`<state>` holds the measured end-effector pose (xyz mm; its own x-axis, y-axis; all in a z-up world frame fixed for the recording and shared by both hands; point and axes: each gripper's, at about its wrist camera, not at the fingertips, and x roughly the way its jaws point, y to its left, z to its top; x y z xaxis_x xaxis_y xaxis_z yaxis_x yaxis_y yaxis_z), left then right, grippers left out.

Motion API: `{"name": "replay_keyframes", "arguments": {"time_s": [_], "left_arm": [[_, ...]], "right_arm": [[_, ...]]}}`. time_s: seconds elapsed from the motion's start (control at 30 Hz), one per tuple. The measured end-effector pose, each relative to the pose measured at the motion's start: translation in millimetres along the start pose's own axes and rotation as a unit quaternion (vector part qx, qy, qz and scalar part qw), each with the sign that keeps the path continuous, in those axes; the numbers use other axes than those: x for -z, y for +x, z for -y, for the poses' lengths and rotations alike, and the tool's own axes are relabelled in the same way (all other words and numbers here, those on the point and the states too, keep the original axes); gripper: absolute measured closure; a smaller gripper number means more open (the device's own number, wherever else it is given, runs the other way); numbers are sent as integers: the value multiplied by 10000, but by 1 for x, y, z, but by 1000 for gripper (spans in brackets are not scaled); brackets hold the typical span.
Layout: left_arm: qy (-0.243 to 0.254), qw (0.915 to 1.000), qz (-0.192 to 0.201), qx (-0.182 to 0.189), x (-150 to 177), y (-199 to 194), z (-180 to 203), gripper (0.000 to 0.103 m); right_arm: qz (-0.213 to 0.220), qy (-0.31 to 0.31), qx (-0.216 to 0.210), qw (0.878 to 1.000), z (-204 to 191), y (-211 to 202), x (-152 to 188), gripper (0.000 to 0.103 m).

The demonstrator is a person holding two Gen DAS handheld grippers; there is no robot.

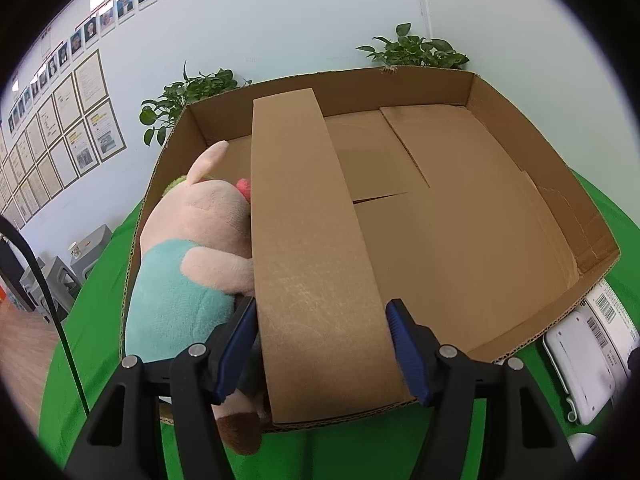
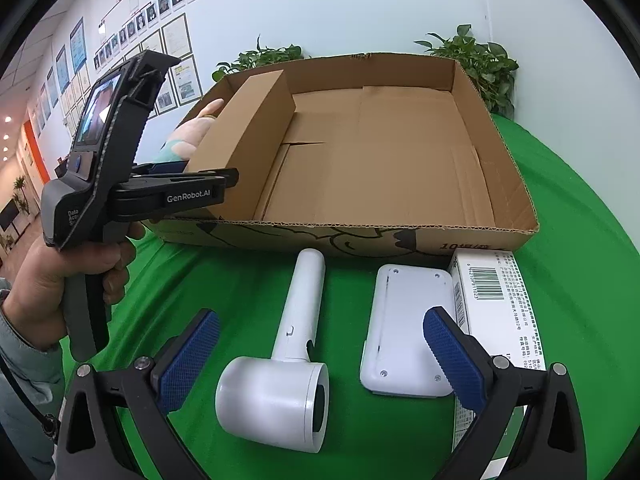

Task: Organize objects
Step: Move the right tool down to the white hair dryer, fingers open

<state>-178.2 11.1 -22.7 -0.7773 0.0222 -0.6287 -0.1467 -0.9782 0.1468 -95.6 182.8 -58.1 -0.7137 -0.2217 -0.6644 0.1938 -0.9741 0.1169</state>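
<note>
A big open cardboard box (image 1: 532, 168) lies on the green cloth. A long cardboard divider (image 1: 308, 240) stands inside it near the left wall. My left gripper (image 1: 320, 308) straddles the divider's near end, its blue pads pressed on both sides. A pink plush pig in a teal shirt (image 1: 192, 240) is wedged between the divider and the box's left wall. In the right wrist view my right gripper (image 2: 320, 316) hangs open above a white hair dryer (image 2: 280, 380) and a flat white device (image 2: 408, 328), touching neither.
A white carton with a barcode (image 2: 492, 300) lies at the box's right front corner. A person's hand (image 2: 60, 280) holds the left gripper's handle. Potted plants (image 1: 416, 50) stand behind the box by the wall. Green cloth (image 2: 580, 220) spreads right of the box.
</note>
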Motion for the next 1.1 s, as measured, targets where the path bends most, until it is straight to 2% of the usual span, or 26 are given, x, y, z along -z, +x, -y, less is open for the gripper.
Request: {"name": "replay_keyframes", "arguments": {"time_s": [0.27,0.4,0.47,0.53,0.63,0.77,0.9,1.03,1.1], "left_arm": [[120,9996,-48,-232,-1,4,8,37],[-14,9999,-37,-119,0,-5,5,35],[-197,9998,72,-46,-2,-16,1,31],[-412,9988,281,7,-2,-34,-5,22],[-560,9966,578,157,0,-61,-10,19],[-625,9949,691,385,11,-80,-10,17],[-848,9923,377,820,24,-77,-11,17],[-953,9867,-113,1314,39,-59,-4,17],[-985,9836,-303,1483,46,-55,2,17]], "right_arm": [[49,-15,18,10000,-3,1,-4,0],[132,11,119,9998,-2,0,-5,0],[159,62,83,9998,-1,0,-5,0],[180,73,39,9998,0,-3,-4,0],[173,-22,-92,9998,-3,-8,3,0],[-105,-288,-369,9989,-13,-10,20,0],[-345,-602,-286,9972,-27,-6,38,2],[-511,-524,-220,9971,-31,3,42,6],[-609,-595,-187,9962,-33,9,43,20]]}}
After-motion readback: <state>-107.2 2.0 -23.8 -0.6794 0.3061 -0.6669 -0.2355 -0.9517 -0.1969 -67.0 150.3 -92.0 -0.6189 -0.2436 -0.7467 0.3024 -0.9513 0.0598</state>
